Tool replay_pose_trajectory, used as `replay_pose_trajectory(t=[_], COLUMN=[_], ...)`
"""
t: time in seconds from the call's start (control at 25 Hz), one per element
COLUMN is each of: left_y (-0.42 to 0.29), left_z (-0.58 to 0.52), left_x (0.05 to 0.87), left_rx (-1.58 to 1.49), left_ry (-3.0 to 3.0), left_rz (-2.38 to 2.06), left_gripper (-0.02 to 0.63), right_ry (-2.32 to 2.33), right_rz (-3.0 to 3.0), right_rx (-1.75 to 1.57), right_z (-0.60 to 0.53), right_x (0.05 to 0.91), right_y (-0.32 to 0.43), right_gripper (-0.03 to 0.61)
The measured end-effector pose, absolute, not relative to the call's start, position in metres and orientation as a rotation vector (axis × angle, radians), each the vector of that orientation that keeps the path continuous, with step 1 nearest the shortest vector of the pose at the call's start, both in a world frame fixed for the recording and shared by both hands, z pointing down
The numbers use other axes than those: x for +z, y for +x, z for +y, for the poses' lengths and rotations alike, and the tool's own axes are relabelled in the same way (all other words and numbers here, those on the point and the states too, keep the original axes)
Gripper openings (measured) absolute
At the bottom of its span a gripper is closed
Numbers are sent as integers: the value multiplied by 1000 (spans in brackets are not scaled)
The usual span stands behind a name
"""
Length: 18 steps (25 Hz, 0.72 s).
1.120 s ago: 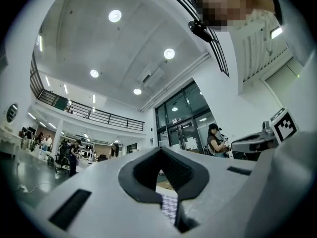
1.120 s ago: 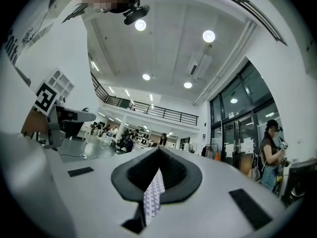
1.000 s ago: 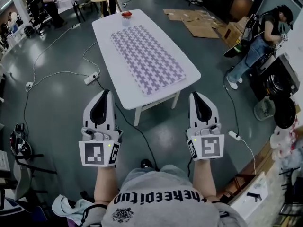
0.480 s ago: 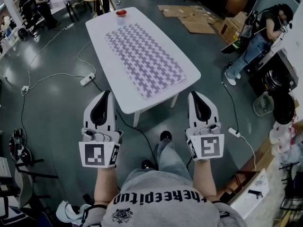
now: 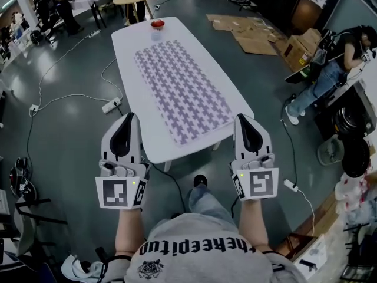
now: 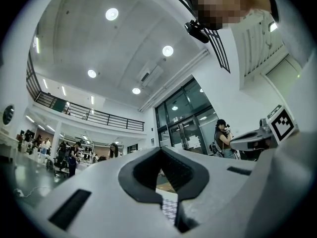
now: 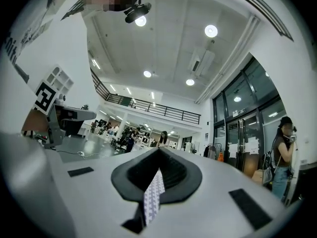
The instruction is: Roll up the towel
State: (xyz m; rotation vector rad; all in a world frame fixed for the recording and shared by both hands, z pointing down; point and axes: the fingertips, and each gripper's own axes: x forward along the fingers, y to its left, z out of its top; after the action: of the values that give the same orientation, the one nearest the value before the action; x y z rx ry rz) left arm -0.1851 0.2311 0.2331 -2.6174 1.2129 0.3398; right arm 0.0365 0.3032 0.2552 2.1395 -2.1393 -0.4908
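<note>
Head view, nearest first: left gripper [image 5: 130,117] and right gripper [image 5: 242,118] sit at 7 and 5 o'clock, each with its jaws pressed together on nothing, flanking the near end of the white table [image 5: 126,49]. The towel [image 5: 182,90] (white with a purple houndstooth-like check) lies flat and unrolled along the tabletop toward 12. Past it stands a small red bowl [image 5: 157,23], its contents too small to tell. Only the gripper views show ceiling lights [image 6: 112,14] and a balcony railing [image 7: 158,108].
</note>
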Motion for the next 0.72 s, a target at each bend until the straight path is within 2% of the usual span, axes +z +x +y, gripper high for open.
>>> replay_pose_trajectory(t=[0.72], left_y=[-106], left_z=[160], left_x=[213], left_rx=[323], left_ry=[-2453], left_rz=[1421], left_gripper=[5], right_ry=[1944], right_rz=[-2367], right_rx=[-555], right_z=[189], right_x=[232], right_y=[120], right_gripper=[2])
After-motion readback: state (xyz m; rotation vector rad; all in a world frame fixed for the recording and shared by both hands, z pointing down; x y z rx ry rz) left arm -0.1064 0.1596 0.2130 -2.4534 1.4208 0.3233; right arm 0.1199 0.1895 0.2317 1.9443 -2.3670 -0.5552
